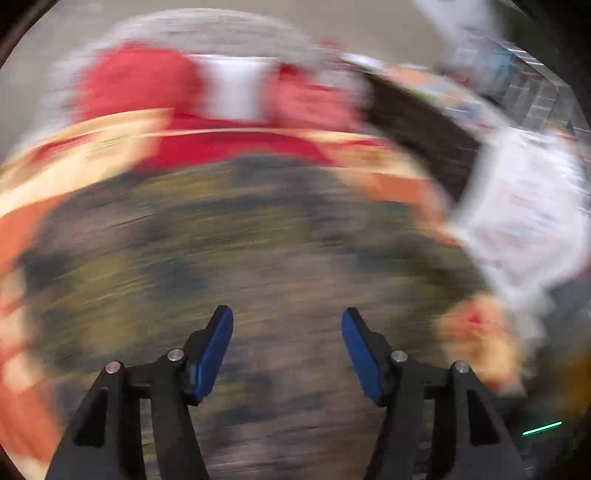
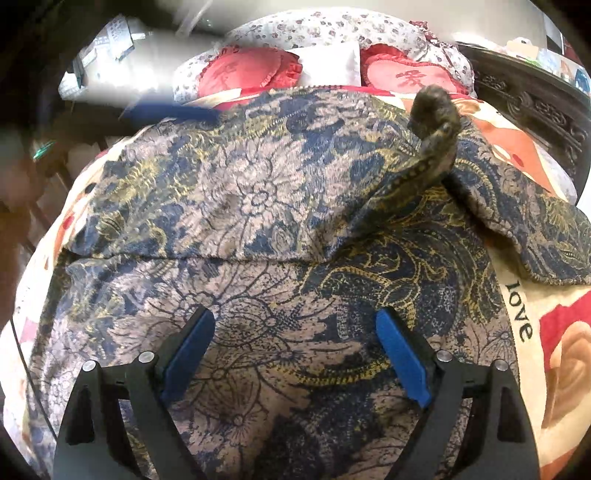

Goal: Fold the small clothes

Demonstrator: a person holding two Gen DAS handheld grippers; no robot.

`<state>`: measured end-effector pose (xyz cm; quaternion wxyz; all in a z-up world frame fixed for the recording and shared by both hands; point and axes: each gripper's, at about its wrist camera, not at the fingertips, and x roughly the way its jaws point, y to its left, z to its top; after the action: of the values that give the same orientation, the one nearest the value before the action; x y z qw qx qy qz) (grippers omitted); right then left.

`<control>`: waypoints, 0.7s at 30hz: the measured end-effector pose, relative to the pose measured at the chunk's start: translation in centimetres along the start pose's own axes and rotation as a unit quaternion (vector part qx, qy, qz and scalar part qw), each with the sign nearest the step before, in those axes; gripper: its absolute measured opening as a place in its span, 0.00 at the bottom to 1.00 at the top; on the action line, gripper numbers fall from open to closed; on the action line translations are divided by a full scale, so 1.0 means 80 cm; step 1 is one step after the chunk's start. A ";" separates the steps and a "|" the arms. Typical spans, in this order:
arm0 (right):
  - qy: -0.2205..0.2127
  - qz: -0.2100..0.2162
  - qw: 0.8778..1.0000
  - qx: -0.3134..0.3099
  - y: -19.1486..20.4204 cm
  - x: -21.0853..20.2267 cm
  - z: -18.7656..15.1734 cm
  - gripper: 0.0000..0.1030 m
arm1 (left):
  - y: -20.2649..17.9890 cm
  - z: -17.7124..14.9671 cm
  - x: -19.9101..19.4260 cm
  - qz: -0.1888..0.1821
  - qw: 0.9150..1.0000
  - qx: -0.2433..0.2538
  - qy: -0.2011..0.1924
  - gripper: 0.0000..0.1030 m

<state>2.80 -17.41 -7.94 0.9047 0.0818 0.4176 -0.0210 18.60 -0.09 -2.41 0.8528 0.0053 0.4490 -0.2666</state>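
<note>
The left gripper has its jaws apart, with nothing between the blue pads. Its whole view is smeared by blur. Beneath and ahead of the jaws lies a dark, blue-and-yellow patterned garment, its details unreadable here. Beyond it, further ahead of the jaws, red pillows and a white pillow show as soft shapes on the bed.

The right gripper also has its jaws spread wide, empty, hovering over the same garment. This view is sharp: the cloth carries a blue, beige and yellow floral print and is spread over the bed's quilt, which shows red and peach flowers and the word "love" to the right of the jaws. A fold edge runs across the garment just ahead of the jaws, with one layer lying over another. Ahead and to the right of the jaws, a part of the cloth stands up in a twisted, rolled peak. Far ahead, two red heart-shaped pillows flank a white one against a floral-print bedding roll. A dark carved bed frame runs along the far right.
</note>
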 end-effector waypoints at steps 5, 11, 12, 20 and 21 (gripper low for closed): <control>-0.138 0.025 0.984 -0.111 0.036 -0.072 0.047 0.83 | 0.097 -0.053 0.018 0.064 0.991 -0.117 0.013 0.20; -0.050 -0.024 0.995 -0.087 -0.028 0.006 0.093 0.77 | 0.071 -0.091 0.005 0.107 0.990 -0.078 -0.045 0.20; -0.029 -0.045 0.996 -0.068 -0.049 0.019 0.088 0.77 | 0.068 -0.095 0.003 0.112 0.989 -0.078 -0.050 0.20; -0.016 0.002 0.999 -0.034 -0.113 -0.014 0.070 0.70 | 0.081 -0.115 -0.005 0.079 0.990 -0.103 -0.059 0.31; -0.032 0.004 0.999 -0.034 -0.118 -0.030 0.069 0.70 | 0.083 -0.116 -0.008 0.071 0.990 -0.105 -0.061 0.34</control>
<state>4.39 -27.68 -3.86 0.9200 0.0524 0.3883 -0.0060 14.31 8.21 -9.02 0.8910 -0.0690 0.4205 -0.1567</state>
